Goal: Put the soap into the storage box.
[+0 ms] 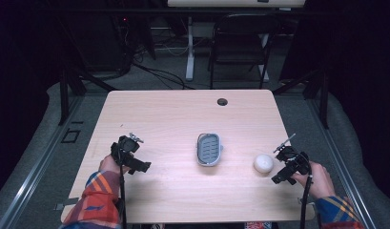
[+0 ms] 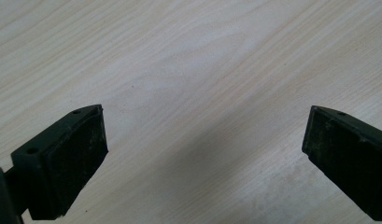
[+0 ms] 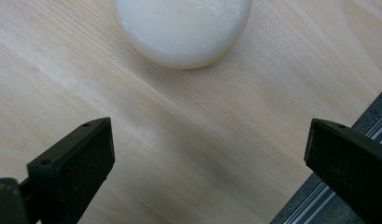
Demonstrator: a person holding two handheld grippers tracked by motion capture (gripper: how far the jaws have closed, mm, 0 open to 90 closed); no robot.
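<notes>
I see the grey slotted dish [image 1: 209, 149] at table [image 1: 173, 114] centre, its long axis running 12 to 6 o'clock. The white round ball [image 1: 263, 163] sits at its 4 o'clock, just beside my right gripper [image 1: 280, 177], jaws spread and empty. My left gripper [image 1: 140, 167] rests at 8 o'clock, jaws likewise apart over bare wood

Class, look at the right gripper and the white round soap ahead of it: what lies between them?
Nothing: bare table wood separates the open right gripper from the soap, seen in the right gripper view.
</notes>
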